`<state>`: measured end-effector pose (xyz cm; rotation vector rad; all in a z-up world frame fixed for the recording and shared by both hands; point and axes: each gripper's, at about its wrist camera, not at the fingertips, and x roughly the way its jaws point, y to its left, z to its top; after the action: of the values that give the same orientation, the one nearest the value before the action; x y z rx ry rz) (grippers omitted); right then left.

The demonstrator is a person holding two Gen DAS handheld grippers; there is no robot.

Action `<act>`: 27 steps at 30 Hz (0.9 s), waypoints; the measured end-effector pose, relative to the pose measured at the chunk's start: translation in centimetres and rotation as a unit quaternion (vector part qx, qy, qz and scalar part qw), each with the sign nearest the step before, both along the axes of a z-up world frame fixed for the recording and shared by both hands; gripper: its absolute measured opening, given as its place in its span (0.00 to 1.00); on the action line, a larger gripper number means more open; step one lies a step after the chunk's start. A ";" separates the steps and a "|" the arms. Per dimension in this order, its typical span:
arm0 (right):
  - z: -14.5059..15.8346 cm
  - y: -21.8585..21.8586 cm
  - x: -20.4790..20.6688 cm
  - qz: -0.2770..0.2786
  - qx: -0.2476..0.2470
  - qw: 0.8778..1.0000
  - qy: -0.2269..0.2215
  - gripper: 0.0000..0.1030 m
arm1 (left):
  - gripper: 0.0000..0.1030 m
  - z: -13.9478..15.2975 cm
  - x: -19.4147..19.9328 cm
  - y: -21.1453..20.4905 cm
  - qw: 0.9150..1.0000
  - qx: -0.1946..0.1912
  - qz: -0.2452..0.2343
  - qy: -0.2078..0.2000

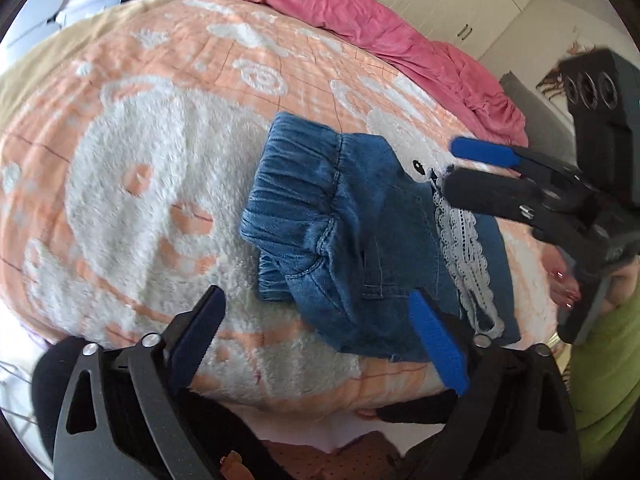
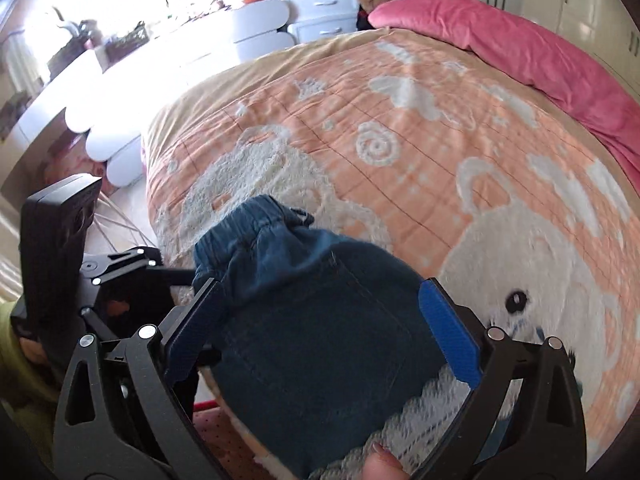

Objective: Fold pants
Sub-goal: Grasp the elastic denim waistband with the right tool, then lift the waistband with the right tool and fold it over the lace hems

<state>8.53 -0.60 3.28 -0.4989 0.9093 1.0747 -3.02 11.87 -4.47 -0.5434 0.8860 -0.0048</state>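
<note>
Folded blue denim pants (image 1: 352,232) with white lace trim lying on peach fleece bed blanket (image 1: 132,184); underside hidden. Left hand-held gripper (image 1: 316,340) and right hand-held gripper (image 2: 320,336) gaping wide, gripping nothing.

Bright daylight floods in at the upper left of the right wrist view, blowing out the white scalloped furniture (image 2: 120,92). Both views bulge, dark-cornered; the peach fleece blanket (image 1: 140,184) smears softly.

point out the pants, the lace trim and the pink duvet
pants (image 1: 340,216): left wrist view, on the denim below the gathered waistband.
lace trim (image 1: 460,236): left wrist view, mid-strip of the white lace.
pink duvet (image 2: 520,44): right wrist view, middle of the bunched roll.
</note>
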 end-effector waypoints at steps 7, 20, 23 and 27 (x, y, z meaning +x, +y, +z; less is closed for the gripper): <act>-2.4 5.0 1.5 0.044 -0.043 0.997 0.035 0.89 | 0.63 -1.3 0.6 0.0 1.000 -0.005 0.005 -0.002; -5.7 7.2 1.7 0.075 -0.024 0.991 0.110 0.36 | 0.65 -2.0 0.4 0.8 0.999 -0.031 0.003 -0.019; -3.6 4.7 2.4 0.069 0.032 0.988 0.133 0.31 | 0.73 -1.8 0.2 0.8 0.999 -0.038 -0.001 -0.030; -0.8 0.8 2.9 0.068 0.104 0.981 0.148 0.31 | 0.88 -1.2 0.3 0.2 0.998 -0.037 -0.012 -0.050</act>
<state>11.40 0.21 2.45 -0.2312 1.0181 1.3773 -2.74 12.03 -5.64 -0.5960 0.7976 -0.0860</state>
